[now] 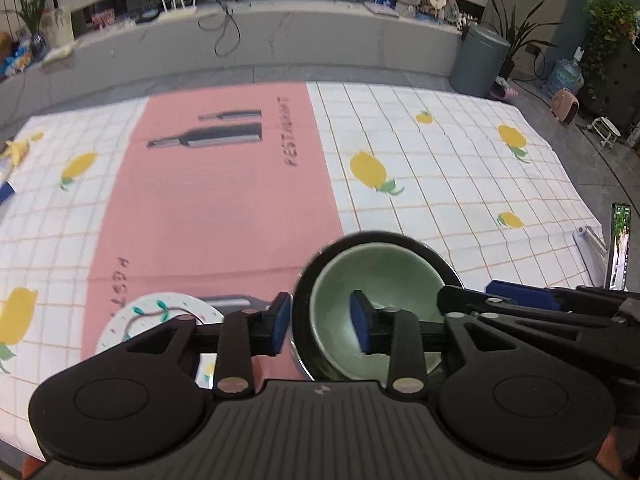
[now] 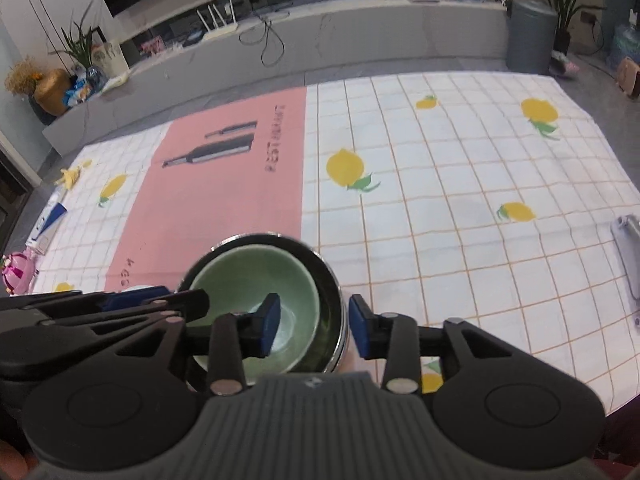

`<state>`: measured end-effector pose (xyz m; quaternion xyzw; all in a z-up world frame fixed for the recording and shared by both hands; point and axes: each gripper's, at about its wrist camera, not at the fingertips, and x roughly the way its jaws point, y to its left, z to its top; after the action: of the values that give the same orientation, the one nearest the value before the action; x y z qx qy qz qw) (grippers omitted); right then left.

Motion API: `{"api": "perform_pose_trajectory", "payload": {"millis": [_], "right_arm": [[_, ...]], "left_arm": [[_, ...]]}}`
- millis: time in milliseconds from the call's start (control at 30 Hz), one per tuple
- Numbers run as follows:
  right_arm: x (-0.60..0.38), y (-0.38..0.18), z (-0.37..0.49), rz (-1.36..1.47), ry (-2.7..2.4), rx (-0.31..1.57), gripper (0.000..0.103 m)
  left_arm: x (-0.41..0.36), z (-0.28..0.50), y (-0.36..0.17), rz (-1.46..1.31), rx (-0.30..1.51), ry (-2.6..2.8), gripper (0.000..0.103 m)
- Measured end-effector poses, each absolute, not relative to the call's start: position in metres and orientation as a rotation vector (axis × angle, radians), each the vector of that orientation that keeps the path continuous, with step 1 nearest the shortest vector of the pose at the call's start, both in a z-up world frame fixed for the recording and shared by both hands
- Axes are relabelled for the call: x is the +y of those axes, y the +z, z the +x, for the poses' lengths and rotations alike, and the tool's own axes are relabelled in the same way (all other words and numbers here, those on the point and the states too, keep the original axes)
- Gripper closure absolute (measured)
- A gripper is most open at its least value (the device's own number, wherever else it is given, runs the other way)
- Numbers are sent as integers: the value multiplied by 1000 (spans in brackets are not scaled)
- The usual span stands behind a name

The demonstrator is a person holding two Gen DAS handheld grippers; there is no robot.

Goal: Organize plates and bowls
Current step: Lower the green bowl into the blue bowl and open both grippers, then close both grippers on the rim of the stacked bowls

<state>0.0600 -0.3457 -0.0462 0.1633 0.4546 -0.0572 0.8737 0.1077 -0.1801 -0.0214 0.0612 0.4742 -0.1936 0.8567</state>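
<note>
A green bowl (image 1: 376,280) sits nested inside a dark bowl with a metal rim (image 1: 436,258) on the tablecloth. My left gripper (image 1: 320,326) straddles the left walls of both bowls, one finger outside and one inside the green bowl. My right gripper (image 2: 314,330) straddles the right walls of the same bowls (image 2: 256,280), one finger inside the green bowl and one outside the dark bowl (image 2: 326,280). The frames do not show whether either pair of jaws presses the walls. A white plate with green leaf print (image 1: 160,312) lies to the left of the bowls, partly hidden by my left gripper.
The table (image 1: 460,184) has a lemon-print grid cloth with a pink placemat (image 1: 216,208) in the middle. A phone on a stand (image 1: 618,248) is at the right edge. A banana peel (image 2: 70,176), a blue-white box (image 2: 50,218) and a pink toy (image 2: 18,272) lie at the left edge.
</note>
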Motion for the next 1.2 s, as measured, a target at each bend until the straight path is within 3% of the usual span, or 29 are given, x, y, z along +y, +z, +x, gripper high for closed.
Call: {"api": "perform_pose_trajectory", "payload": {"millis": [367, 1200], "right_arm": [[-355, -40, 42, 406, -112, 853, 38], [-376, -125, 2, 967, -201, 809, 27]], "left_arm": [[-166, 99, -10, 131, 897, -427, 30], [-84, 101, -76, -486, 884, -422, 24]]}}
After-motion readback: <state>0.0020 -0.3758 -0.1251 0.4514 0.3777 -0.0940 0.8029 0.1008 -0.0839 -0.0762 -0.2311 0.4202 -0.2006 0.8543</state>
